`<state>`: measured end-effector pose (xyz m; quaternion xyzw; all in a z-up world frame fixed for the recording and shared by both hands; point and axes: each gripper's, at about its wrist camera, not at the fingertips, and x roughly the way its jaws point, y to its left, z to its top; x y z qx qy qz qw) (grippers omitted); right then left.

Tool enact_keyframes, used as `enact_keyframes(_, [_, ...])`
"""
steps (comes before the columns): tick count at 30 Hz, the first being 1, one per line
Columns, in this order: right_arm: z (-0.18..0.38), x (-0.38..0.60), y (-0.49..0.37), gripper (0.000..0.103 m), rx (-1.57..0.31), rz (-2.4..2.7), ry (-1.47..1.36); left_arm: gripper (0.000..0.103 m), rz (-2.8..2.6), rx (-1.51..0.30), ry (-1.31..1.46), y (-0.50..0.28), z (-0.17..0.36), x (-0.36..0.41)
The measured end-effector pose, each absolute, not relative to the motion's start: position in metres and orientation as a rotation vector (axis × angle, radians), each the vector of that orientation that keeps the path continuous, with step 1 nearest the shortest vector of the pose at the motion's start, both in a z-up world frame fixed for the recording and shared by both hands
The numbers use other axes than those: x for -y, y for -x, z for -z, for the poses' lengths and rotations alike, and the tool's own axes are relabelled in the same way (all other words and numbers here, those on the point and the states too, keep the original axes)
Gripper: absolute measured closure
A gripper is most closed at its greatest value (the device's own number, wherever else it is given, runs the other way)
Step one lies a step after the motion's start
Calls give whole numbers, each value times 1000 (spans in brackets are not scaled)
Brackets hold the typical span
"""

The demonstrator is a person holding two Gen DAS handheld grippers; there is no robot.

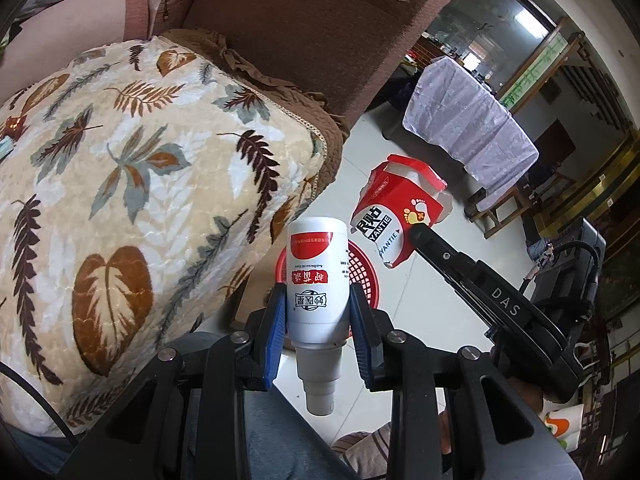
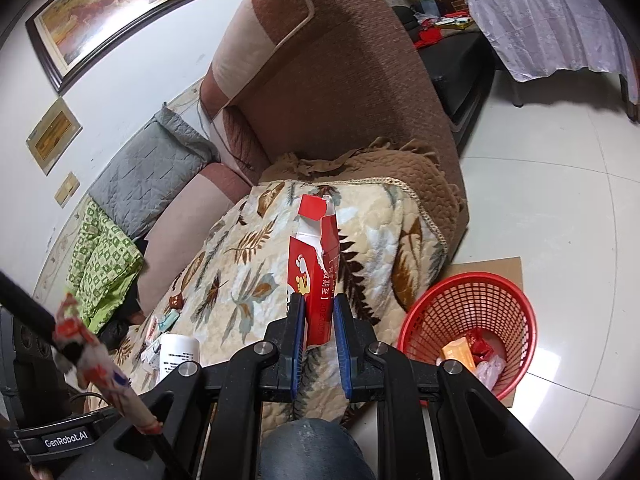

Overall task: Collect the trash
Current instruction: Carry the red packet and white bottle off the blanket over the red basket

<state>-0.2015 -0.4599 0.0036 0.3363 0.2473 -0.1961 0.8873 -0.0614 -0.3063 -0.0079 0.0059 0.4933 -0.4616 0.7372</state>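
my view: brown sofa, leaf-print blanket | glossy white floor tiles | framed painting on white wall

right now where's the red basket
On the floor at lower right of the right wrist view, the red basket sits beside the leaf-patterned blanket, trash inside.
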Motion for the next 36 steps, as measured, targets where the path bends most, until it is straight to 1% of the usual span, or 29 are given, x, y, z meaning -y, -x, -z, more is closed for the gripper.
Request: enact_keyframes(36, [8, 485, 236, 87, -494, 412, -785, 74, 1028, -1093, -126, 98, 15, 355])
